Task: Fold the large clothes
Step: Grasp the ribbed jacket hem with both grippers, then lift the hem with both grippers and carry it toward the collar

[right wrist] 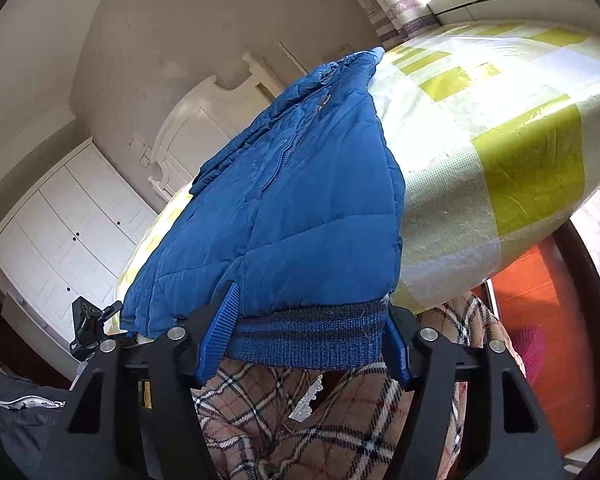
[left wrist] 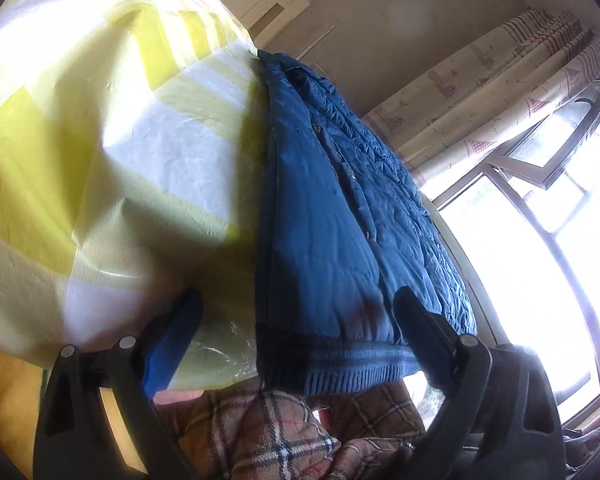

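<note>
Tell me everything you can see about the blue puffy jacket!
The blue jacket is quilted and puffy, of slightly shiny fabric, with a zipper down the front and a darker ribbed knit hem. It lies folded lengthwise on the yellow-and-white checked table cover, its hem hanging over the near edge. The open right gripper straddles the hem; the open left gripper straddles its corner.

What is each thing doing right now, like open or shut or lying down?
Blue jacket: lying on the table, knit hem hanging over the edge.
Checked tablecloth: spread over the table.
Left gripper: open, fingers around the hem.
Right gripper: open, fingers either side of the hem.
Wardrobe doors: shut.
Curtain: drawn aside.
</note>
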`<state>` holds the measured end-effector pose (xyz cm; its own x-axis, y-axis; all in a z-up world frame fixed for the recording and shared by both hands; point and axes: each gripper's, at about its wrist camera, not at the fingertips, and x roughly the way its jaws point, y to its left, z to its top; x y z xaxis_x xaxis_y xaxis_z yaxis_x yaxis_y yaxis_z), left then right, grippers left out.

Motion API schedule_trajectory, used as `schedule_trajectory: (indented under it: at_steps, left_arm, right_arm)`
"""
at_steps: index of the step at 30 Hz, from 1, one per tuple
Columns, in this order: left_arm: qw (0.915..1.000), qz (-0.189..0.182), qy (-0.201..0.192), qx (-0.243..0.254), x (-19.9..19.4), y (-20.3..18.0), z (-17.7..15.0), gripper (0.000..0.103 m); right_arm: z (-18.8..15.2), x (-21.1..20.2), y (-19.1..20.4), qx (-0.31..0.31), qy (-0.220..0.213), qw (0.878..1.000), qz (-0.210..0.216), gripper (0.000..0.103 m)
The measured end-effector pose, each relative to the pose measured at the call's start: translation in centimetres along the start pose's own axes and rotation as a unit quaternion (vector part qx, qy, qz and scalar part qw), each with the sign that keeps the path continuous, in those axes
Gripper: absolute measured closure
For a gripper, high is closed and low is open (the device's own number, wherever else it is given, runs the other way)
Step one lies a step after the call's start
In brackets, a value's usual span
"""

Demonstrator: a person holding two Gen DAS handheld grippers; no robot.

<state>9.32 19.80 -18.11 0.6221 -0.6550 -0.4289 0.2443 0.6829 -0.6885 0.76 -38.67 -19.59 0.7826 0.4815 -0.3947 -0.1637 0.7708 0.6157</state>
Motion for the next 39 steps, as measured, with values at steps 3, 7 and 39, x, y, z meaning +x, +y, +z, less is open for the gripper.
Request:
schedule_trajectory:
  at_steps: [3,7,39]
  left_arm:
    - [0.9995,-0.031,0.011,0.000,-0.1,-0.1,-0.2,0.053]
    - [0.9992,-0.040,0.000,0.002,-0.7,-1.1,-0.2,0.062]
    - [0.9977,-0.039,-0.011,0.054,-5.8,-5.1,-2.0,0.060]
  right_arm:
    - [0.1,0.1,0.0,-0.002,-0.002,1.000,0.004,0.046]
    - [-0.2,-0.4,-0.1,0.004,-0.009,1.000,0.026,0.056]
    - [-1.9,-5.7,3.9,-0.012,-0.064,0.997,0.035,0.083]
